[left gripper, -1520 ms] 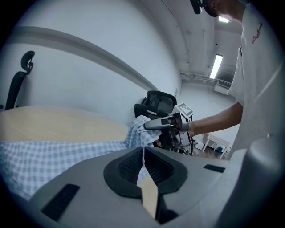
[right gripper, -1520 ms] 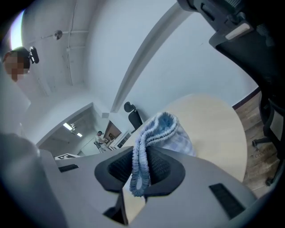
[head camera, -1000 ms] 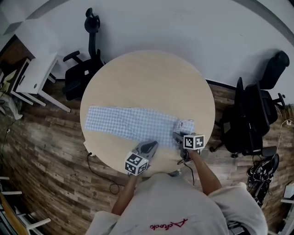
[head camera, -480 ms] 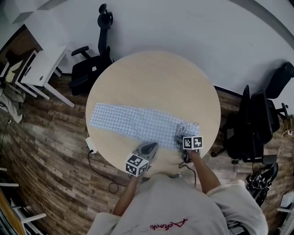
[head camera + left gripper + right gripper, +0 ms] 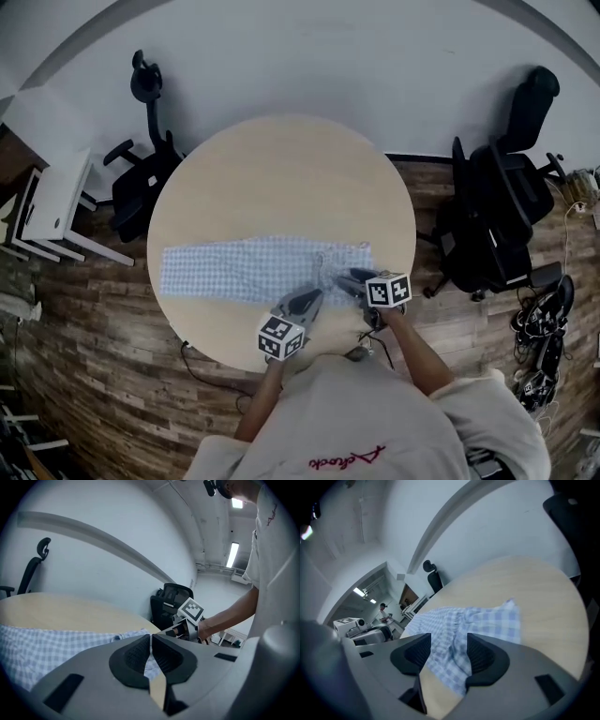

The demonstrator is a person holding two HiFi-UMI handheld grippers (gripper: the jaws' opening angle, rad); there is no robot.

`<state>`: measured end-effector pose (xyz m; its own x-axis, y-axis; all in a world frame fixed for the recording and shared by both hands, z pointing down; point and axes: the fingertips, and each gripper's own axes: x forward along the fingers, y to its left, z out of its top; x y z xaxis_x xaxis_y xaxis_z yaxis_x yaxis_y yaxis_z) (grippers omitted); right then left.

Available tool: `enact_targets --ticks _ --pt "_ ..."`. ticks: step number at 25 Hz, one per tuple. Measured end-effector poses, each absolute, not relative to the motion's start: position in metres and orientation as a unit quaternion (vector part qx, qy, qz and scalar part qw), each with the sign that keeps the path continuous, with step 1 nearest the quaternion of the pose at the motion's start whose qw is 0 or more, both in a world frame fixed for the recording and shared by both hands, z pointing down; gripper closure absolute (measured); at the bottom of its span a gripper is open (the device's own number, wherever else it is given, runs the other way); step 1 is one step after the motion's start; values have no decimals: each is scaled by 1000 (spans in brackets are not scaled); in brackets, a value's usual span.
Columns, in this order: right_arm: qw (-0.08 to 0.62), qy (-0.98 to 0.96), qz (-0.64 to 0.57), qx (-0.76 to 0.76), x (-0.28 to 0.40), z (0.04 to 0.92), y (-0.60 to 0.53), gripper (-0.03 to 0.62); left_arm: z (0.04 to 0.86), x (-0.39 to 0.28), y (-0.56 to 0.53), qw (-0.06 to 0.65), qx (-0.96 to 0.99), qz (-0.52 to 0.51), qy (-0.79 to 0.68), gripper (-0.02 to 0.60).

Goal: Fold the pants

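Right gripper (image 5: 449, 644) fingers are standing wide apart, having just been opening. The light blue and white checked pants (image 5: 478, 620) are lying rumpled between and under the pads, which are not pressing them. Left gripper (image 5: 151, 641) fingers are sitting narrow, tips together, pinching a thin strip of the pants (image 5: 42, 644) that is showing in the slit between the pads. In the head view the left gripper (image 5: 309, 297) and right gripper (image 5: 347, 279) are sitting near each other at the near long edge of the pants (image 5: 234, 267), towards their right end. The pants are stretching left to right across the near half of the round light wooden table (image 5: 281, 159). Their left end is lying just inside the left rim and their right end is reaching near the right rim. The near edge of the cloth is running close to the near rim, just beside the person in a white shirt (image 5: 356, 422). A wide stretch of bare wood is lying beyond the pants towards the far rim. Counting: one pair of pants, one table, two grippers. Two black office chairs, one (image 5: 141, 178) near the left rim and one (image 5: 497, 216) off the right rim. One white desk (image 5: 52, 202) is standing at far left. A tangle of dark cables (image 5: 544, 323) is lying on the brown wood plank floor (image 5: 94, 375) at right.
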<state>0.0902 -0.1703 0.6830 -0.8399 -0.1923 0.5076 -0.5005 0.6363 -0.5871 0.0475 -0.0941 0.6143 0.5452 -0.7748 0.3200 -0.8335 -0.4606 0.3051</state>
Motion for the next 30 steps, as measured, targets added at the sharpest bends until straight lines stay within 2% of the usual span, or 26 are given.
enact_targets --ticks 7,12,15,18,20,30 --pt "193 -848 398 290 168 711 -199 350 615 92 -110 212 870 92 -436 538" --pt "202 -834 403 318 181 731 -203 352 616 95 -109 211 865 109 -442 538" --pt "233 -831 397 311 173 737 -207 384 617 85 -109 210 858 118 -454 538" --pt "287 -825 383 299 167 745 -207 481 615 80 -111 210 852 120 -464 538" --pt "296 -828 380 287 165 747 -206 534 614 82 -112 209 852 120 -466 538" --pt "226 -839 410 276 202 727 -217 542 615 112 -127 206 864 126 -441 538"
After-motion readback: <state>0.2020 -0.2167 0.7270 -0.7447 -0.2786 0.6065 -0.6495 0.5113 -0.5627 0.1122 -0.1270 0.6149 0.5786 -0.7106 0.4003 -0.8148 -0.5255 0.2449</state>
